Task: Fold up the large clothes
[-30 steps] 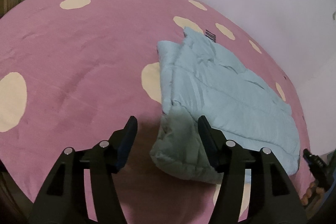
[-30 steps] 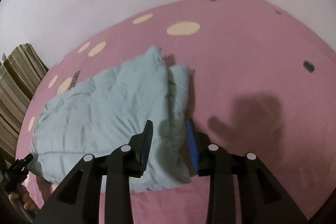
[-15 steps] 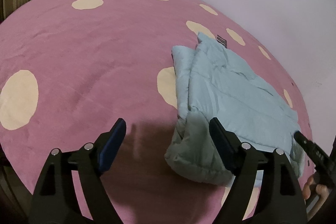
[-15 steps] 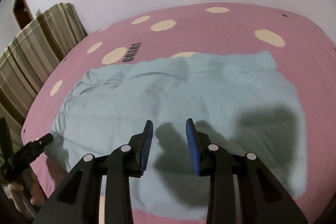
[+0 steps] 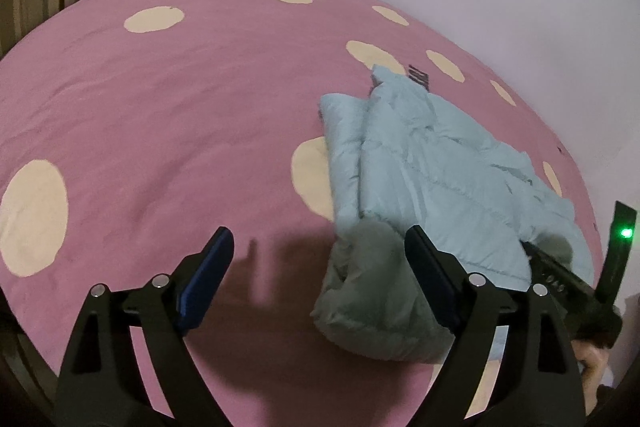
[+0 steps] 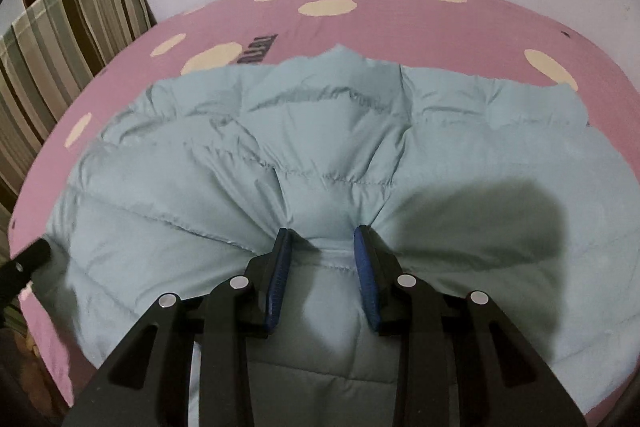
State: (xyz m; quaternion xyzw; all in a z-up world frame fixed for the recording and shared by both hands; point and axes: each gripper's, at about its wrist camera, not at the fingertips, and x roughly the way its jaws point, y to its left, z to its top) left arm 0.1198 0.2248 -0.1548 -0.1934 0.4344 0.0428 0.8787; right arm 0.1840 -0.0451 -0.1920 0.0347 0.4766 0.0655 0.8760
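The right gripper [image 6: 322, 239] pinches a ridge of the jacket [image 6: 320, 147], while the left gripper [image 5: 316, 259], empty and still opening, hangs just off its left end.

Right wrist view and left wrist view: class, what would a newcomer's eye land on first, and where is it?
First, the pale blue puffer jacket lying folded on the pink bedspread with cream dots, its fabric puckering toward the right gripper, whose blue pads press into it. In the left wrist view the left gripper hangs beside the jacket's near corner, jaws opening with nothing between them.
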